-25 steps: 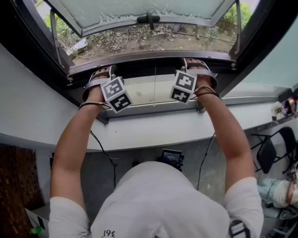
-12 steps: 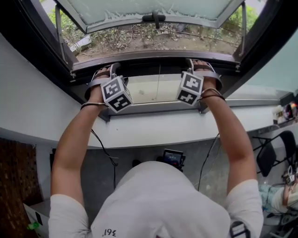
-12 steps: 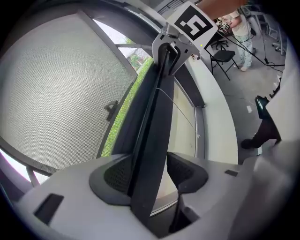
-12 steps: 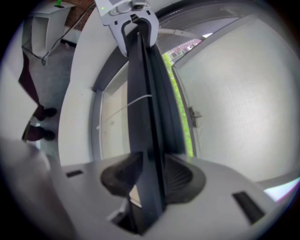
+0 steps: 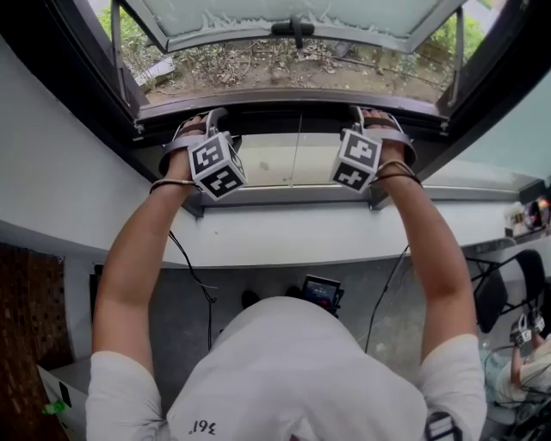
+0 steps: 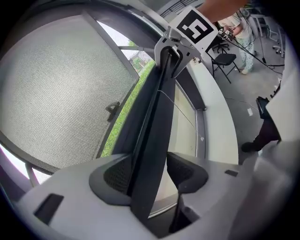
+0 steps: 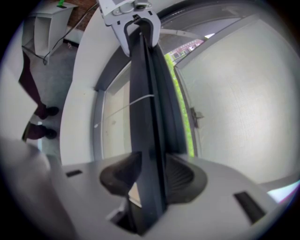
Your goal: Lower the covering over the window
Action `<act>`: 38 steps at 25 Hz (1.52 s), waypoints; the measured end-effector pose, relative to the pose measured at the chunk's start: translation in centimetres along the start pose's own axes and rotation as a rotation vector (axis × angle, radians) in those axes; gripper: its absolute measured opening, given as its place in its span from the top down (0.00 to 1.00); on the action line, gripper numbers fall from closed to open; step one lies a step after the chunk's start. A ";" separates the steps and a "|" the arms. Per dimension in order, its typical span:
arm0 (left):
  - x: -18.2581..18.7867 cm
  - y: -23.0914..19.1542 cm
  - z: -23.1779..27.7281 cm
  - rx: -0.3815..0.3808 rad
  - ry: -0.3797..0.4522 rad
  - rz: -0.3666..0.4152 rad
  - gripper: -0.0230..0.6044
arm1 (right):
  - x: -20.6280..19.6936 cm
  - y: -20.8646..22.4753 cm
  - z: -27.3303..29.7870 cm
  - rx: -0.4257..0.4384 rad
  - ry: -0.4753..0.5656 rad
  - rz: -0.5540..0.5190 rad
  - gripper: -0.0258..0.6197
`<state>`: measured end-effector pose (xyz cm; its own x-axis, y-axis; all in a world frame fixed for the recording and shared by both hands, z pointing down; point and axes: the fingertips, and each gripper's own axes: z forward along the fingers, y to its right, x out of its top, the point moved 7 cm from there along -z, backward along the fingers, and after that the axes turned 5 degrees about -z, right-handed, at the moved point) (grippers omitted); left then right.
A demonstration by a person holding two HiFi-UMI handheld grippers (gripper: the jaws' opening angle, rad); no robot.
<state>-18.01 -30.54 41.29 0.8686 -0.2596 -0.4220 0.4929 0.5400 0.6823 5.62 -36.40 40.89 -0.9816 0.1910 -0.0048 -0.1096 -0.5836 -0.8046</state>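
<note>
Arms stretch forward in the head view, each hand bringing a gripper to the foot of the window. The left gripper (image 5: pixel 202 129) and the right gripper (image 5: pixel 376 125) sit well apart on the covering's bottom bar (image 5: pixel 284 119). This is a long dark strip lying level along the lower window frame, just above the white ledge (image 5: pixel 284 232). Beyond it the frosted sash (image 5: pixel 344 13) is swung outward over weedy ground (image 5: pixel 258 69). Between the grippers a thin cord (image 5: pixel 299 151) crosses a pale panel (image 5: pixel 263 162).

In the left gripper view the bottom bar runs slim, flat-sided and almost black from this gripper's jaws to the right gripper at its far end. One pad (image 6: pixel 115 176) lies against it and the other stands just clear, so the jaws are parted around it.

In the right gripper view the same bar stands between the right gripper's jaws, which have just been opening. The pads flank it closely without clamping it.
</note>
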 end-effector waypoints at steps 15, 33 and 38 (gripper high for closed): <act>-0.2 -0.6 -1.0 -0.041 0.051 -0.147 0.57 | 0.1 0.1 -0.4 0.017 0.030 0.056 0.72; 0.5 -2.0 -4.5 -0.014 0.157 -0.340 0.57 | 0.7 1.6 -4.1 -0.081 0.175 0.167 0.72; 1.6 -2.2 -6.7 -0.001 0.241 -0.520 0.61 | 0.2 2.0 -5.7 -0.079 0.239 0.257 0.72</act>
<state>-18.02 -26.74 35.12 0.4756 -0.3019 -0.8262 0.8523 0.3904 0.3480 6.10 -33.01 35.94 -0.9102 0.2309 -0.3440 0.1574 -0.5754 -0.8026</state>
